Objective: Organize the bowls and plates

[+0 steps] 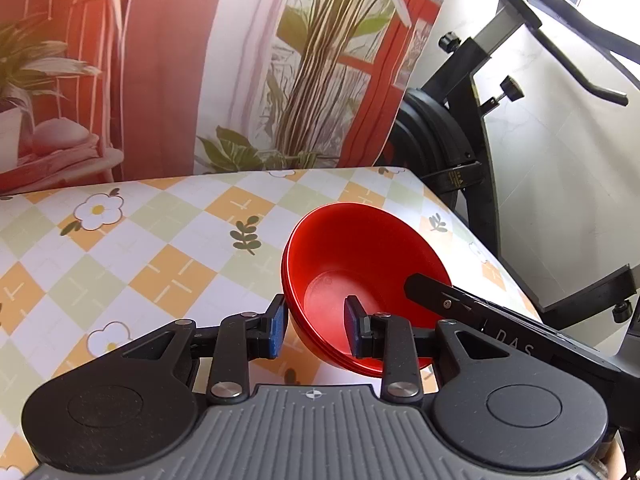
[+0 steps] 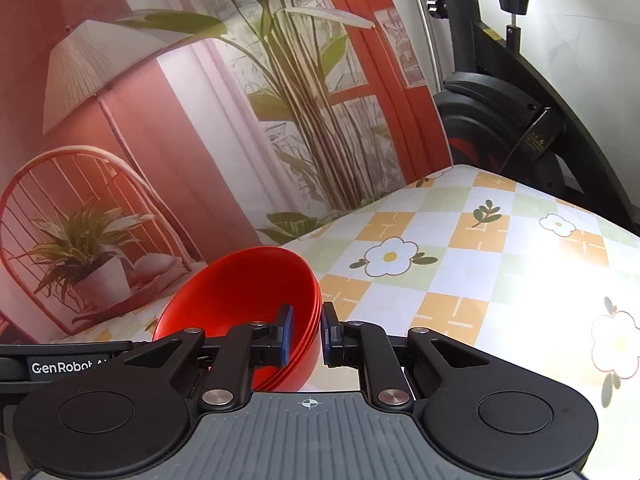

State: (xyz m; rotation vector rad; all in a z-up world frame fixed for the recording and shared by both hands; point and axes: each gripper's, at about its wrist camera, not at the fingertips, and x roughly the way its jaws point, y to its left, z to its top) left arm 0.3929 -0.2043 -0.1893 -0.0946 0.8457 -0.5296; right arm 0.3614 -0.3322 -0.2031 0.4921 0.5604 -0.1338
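Though the left wrist view shows only one side of things, it tells you most of what you need: the bowls (image 1: pixel 360 276), a nested red stack of what looks like three judging by the rim lines, hang tilted over the table (image 1: pixel 160 240) near its right edge. Your left gripper (image 1: pixel 314 330) straddles the near wall, one blue pad outside, one inside. The gap between the pads looks wider than the wall, so you cannot tell from here whether they bite or only bracket it. The black finger of the other gripper reaches in from the right at the rim.

In the right wrist view, the bowls (image 2: pixel 248 304) sit at lower left, tipped toward the camera. Your right gripper (image 2: pixel 306 332) has its jaws narrow, pinching the stacked rims between the pads, one inside, one outside.

As for handling, these look like thin, stiff plastic: light, smooth, probably slick. A rim pinch is the only real hold on offer, and it should carry the weight easily. The risk, I would judge, is that nested bowls slide apart or swivel in the pads when tilted, so keep both pads squarely across all the rims and level the stack before you move it.
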